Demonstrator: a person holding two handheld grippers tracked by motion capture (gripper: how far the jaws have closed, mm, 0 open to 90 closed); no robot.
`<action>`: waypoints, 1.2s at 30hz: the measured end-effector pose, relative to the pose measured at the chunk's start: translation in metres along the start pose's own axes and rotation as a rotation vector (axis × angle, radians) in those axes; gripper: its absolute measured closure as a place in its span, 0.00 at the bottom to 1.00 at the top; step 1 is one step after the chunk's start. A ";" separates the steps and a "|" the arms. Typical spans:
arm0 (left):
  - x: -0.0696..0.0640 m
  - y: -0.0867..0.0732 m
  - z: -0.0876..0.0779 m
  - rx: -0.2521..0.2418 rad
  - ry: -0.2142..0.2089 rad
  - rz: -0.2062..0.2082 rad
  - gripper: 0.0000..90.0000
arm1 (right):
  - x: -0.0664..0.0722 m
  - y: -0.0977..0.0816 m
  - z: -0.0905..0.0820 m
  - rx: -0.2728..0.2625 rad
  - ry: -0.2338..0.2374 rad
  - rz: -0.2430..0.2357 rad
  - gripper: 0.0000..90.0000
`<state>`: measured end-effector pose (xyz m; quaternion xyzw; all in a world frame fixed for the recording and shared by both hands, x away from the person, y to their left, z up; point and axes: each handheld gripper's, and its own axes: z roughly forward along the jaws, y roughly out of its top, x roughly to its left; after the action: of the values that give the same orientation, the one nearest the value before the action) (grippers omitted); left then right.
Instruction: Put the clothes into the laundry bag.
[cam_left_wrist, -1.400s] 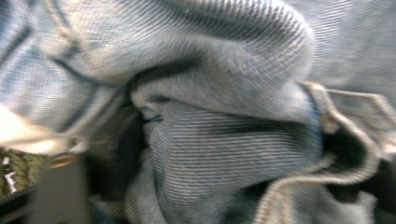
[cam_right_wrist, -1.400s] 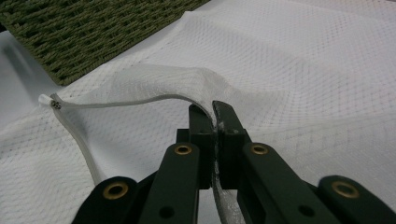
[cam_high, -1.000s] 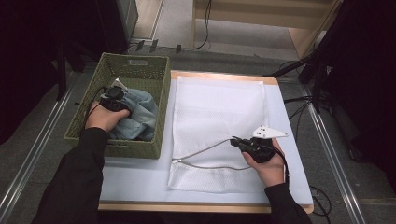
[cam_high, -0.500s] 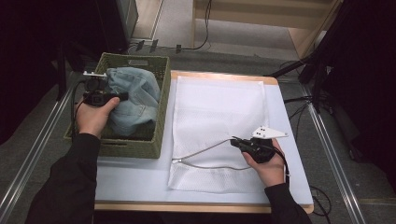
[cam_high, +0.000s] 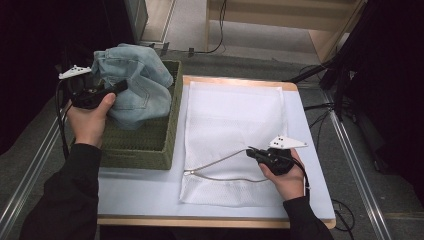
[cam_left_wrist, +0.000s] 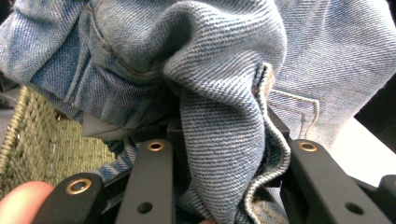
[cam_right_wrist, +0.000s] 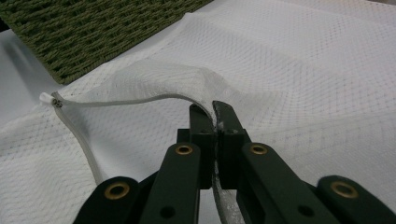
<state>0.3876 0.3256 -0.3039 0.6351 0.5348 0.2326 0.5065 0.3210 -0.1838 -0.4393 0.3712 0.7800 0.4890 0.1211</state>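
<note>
Light blue jeans (cam_high: 132, 85) hang bunched above the green woven basket (cam_high: 145, 145) at the table's left. My left gripper (cam_high: 117, 89) is shut on a thick fold of the jeans (cam_left_wrist: 224, 140), which fills the space between its jaws. A white mesh laundry bag (cam_high: 232, 120) lies flat on the table, its zipper mouth (cam_high: 220, 167) gaping toward the basket. My right gripper (cam_high: 251, 152) is shut on the bag's upper zipper edge (cam_right_wrist: 154, 99) and holds it raised off the lower layer.
The basket's near wall (cam_right_wrist: 93, 32) stands close beside the bag's mouth. The table's white top (cam_high: 140, 192) runs to a wooden front edge. Cables and a wooden shelf lie on the floor beyond the table.
My left gripper has lifted the jeans up out of the basket and drawn them toward its far left corner. The right gripper and the bag's edge have stayed put.
</note>
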 end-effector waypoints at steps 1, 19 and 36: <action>-0.001 0.001 -0.002 -0.010 -0.003 0.001 0.73 | 0.000 0.000 0.000 0.001 0.000 -0.001 0.99; -0.043 0.010 -0.019 -0.064 -0.123 0.027 0.73 | 0.001 -0.001 0.002 0.008 0.000 -0.005 0.99; -0.102 -0.030 -0.036 -0.029 -0.263 0.081 0.73 | 0.003 -0.001 0.004 0.008 -0.001 -0.007 0.99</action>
<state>0.3112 0.2435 -0.2918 0.6738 0.4342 0.1755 0.5715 0.3204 -0.1793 -0.4411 0.3691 0.7832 0.4854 0.1219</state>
